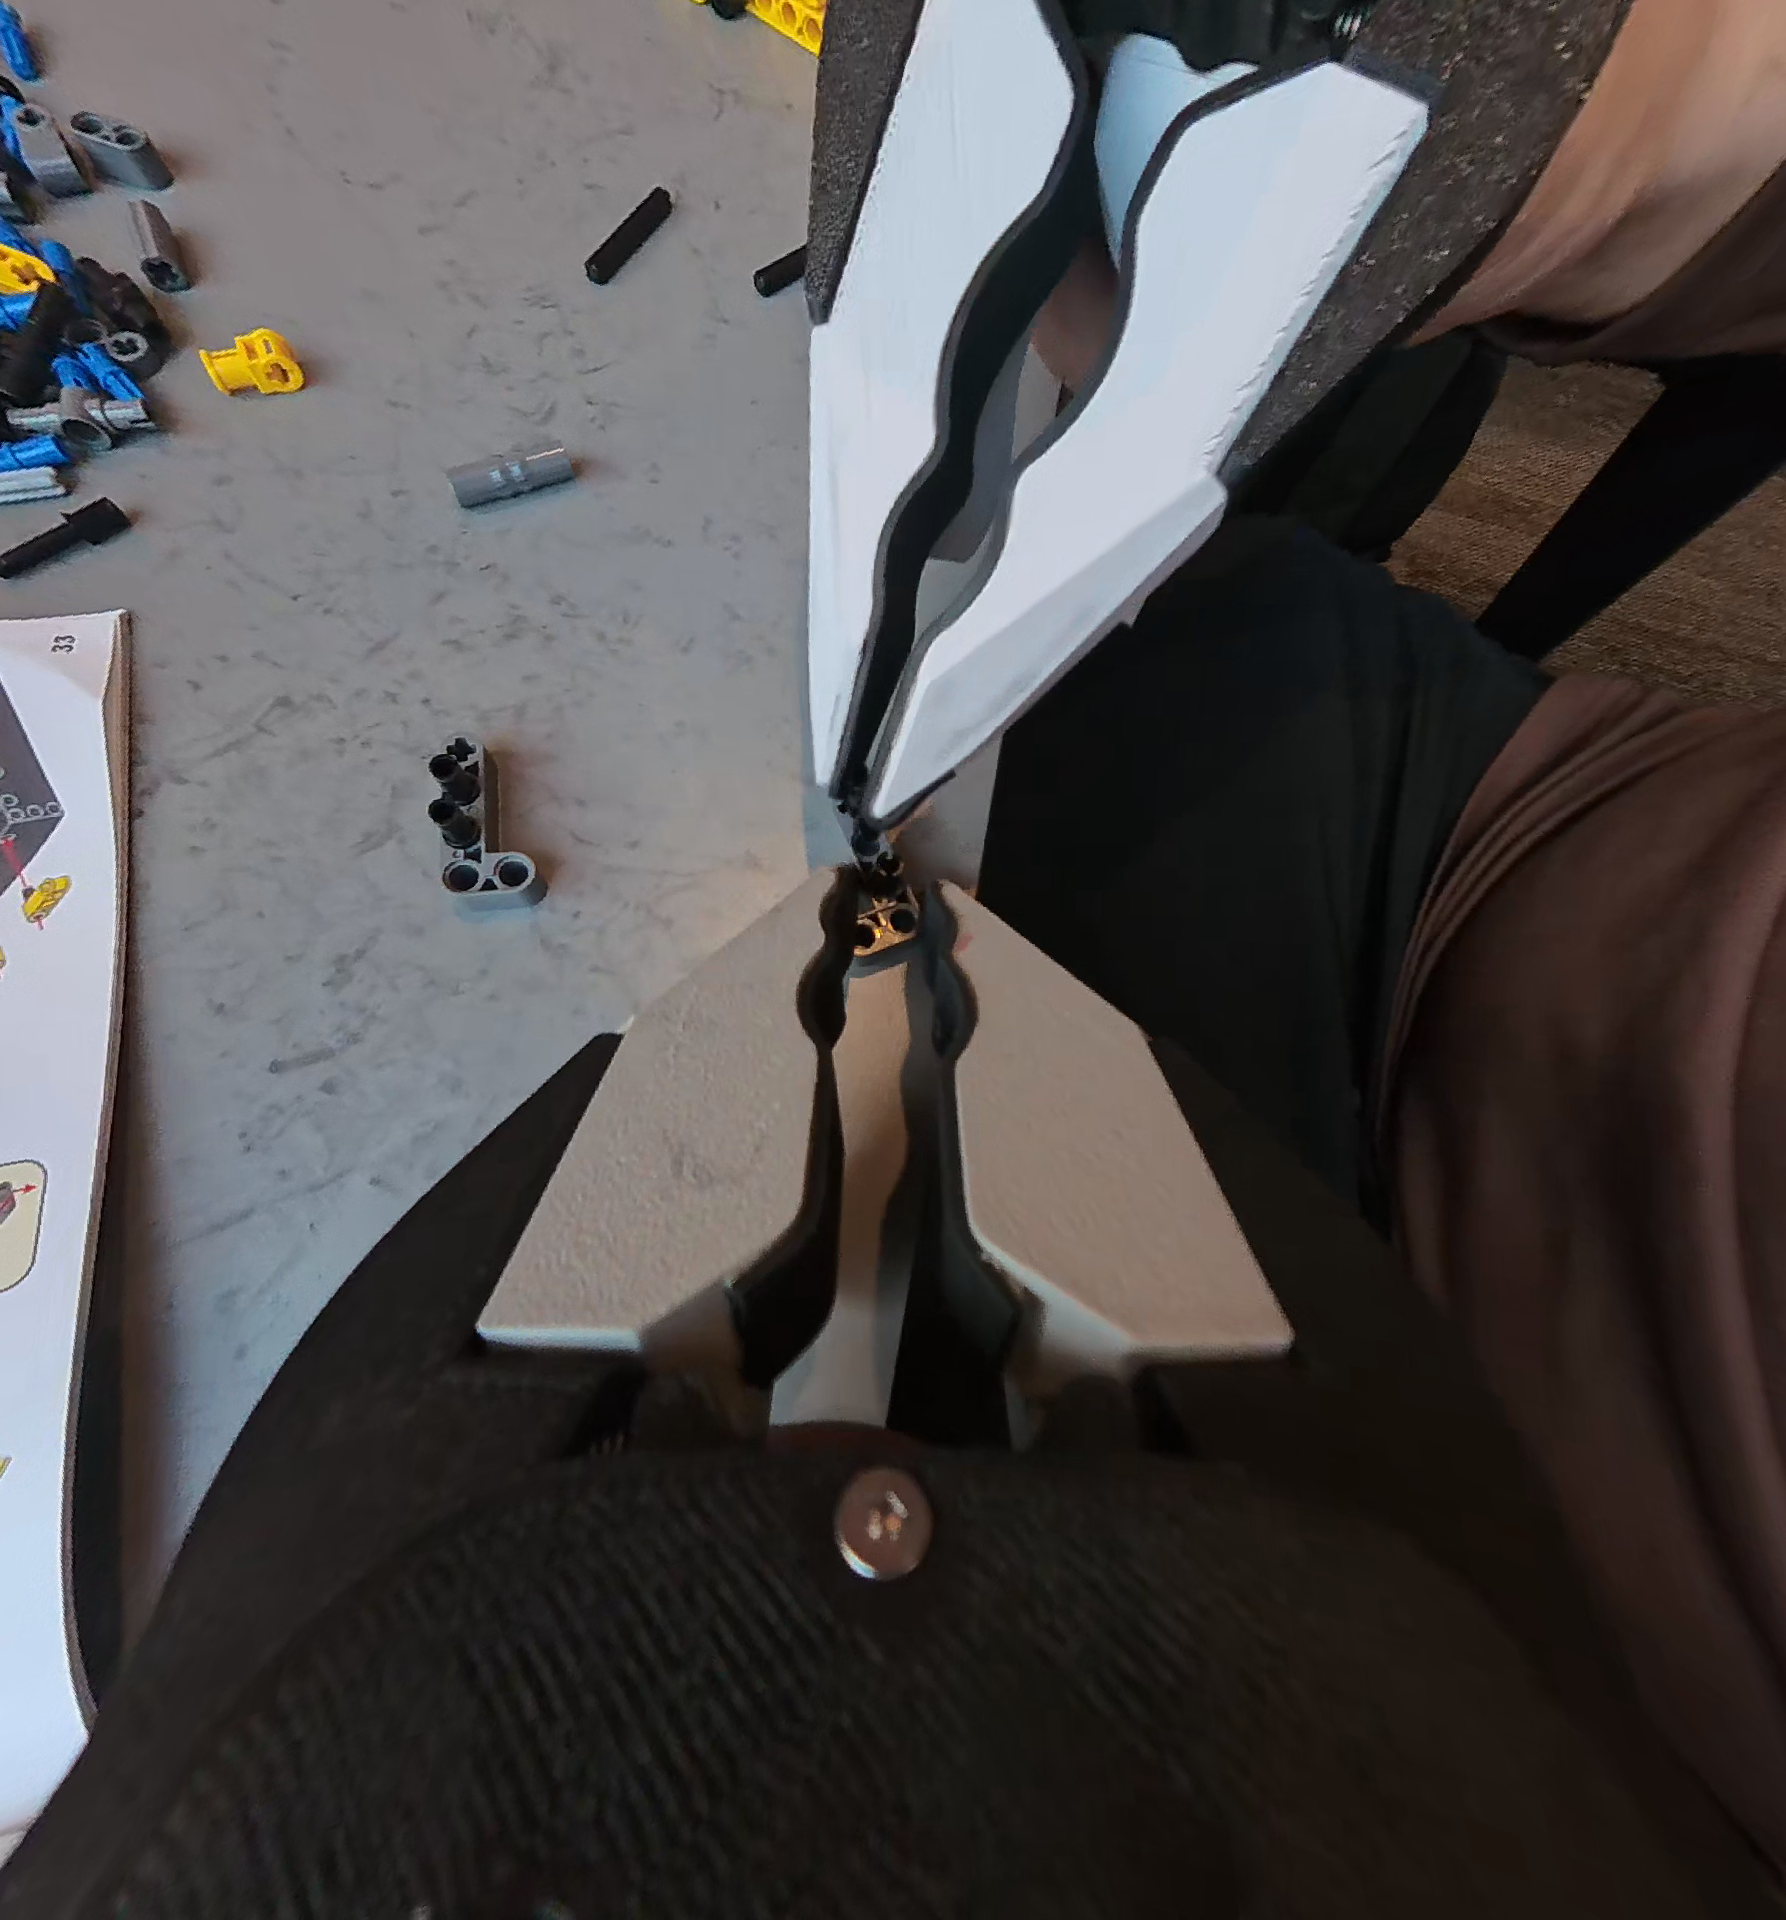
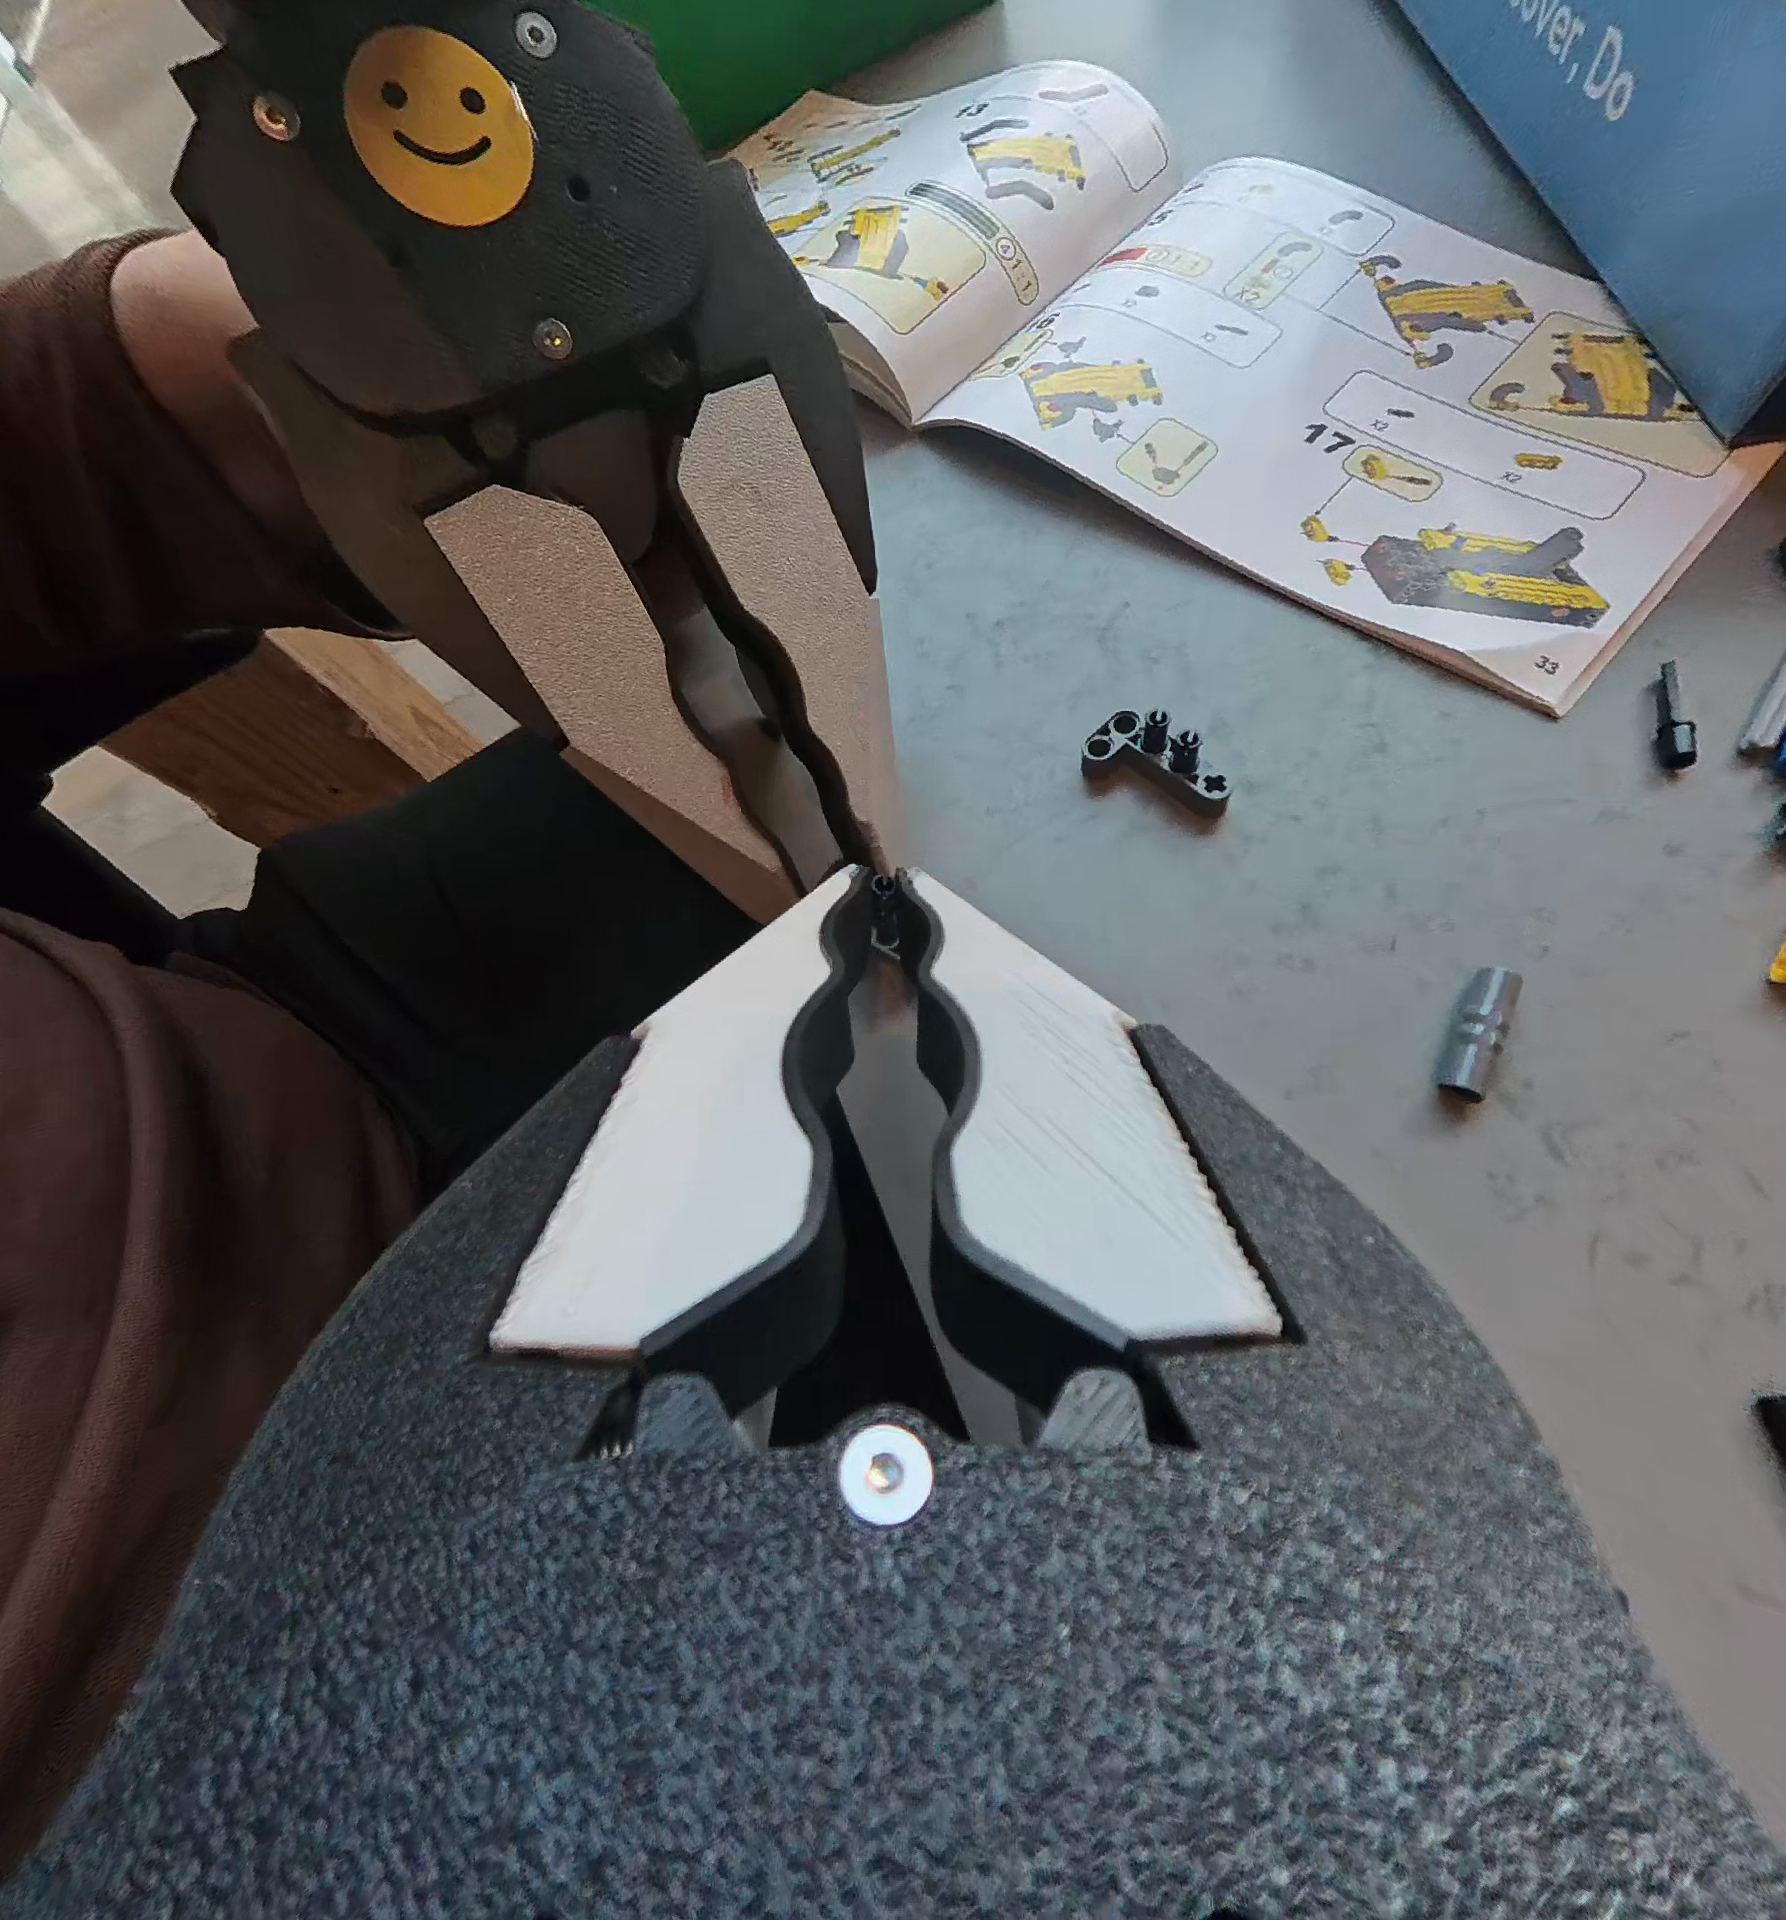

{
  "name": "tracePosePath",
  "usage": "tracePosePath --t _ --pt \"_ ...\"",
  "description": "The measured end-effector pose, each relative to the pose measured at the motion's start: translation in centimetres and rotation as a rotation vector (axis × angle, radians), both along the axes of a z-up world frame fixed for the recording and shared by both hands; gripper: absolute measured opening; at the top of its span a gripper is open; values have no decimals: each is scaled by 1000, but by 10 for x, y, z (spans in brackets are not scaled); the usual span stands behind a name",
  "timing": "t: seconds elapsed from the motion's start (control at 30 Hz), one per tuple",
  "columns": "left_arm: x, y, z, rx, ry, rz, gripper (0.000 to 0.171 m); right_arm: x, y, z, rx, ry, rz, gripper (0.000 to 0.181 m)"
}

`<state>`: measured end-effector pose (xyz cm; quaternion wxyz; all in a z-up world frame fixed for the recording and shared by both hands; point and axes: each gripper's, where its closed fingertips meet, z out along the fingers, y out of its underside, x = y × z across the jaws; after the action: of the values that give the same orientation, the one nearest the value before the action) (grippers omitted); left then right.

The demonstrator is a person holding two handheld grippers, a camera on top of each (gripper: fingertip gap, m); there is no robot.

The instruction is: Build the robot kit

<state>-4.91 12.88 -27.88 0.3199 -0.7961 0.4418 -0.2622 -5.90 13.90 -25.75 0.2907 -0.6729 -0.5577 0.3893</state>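
Grey, mottled stone-like counter (image 1: 453, 582) fills most of both views, matte and faintly scuffed, with soft daylight falling across it. Beyond its edge in the left wrist view lies brown carpet (image 1: 1647, 582); the right wrist view shows a wooden board (image 2: 276, 727) and pale floor below.

Both grippers meet tip to tip just off the counter's edge, above the person's dark lap. The left gripper (image 1: 884, 914) is closed on a small grey beam (image 1: 884, 925) with round holes. The right gripper (image 2: 884, 894) is pinched on a black pin (image 2: 883, 888), whose end touches the beam. A brown sleeve (image 1: 1647, 1039) sits behind them.

On the counter an open booklet (image 2: 1232, 343) lies flat, its far corner under a blue box (image 2: 1647, 208). Near the booklet rests an L-shaped grey beam (image 1: 478, 831) carrying black pins. A grey sleeve (image 1: 510, 475) lies alone further on, a yellow connector (image 1: 250, 362) beyond it, and a loose heap of blue, black, grey and yellow parts (image 1: 27, 291) crowds the corner. Two black axles (image 1: 629, 234) lie apart from the heap. Something green (image 2: 795, 52) stands at the far edge of the counter.
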Motion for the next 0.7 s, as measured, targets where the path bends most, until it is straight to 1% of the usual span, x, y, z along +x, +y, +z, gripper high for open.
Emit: tracePosePath --t 0.27,0.47,0.7 --pt "-1 0 0 -2 -1 1 8 0 -1 -6 12 -20 -1 3" --pt "-1 0 0 3 2 2 8 1 0 -7 -12 9 -17 3" --pt "-1 0 0 5 2 1 8 -1 -3 -6 189 -15 39 3"
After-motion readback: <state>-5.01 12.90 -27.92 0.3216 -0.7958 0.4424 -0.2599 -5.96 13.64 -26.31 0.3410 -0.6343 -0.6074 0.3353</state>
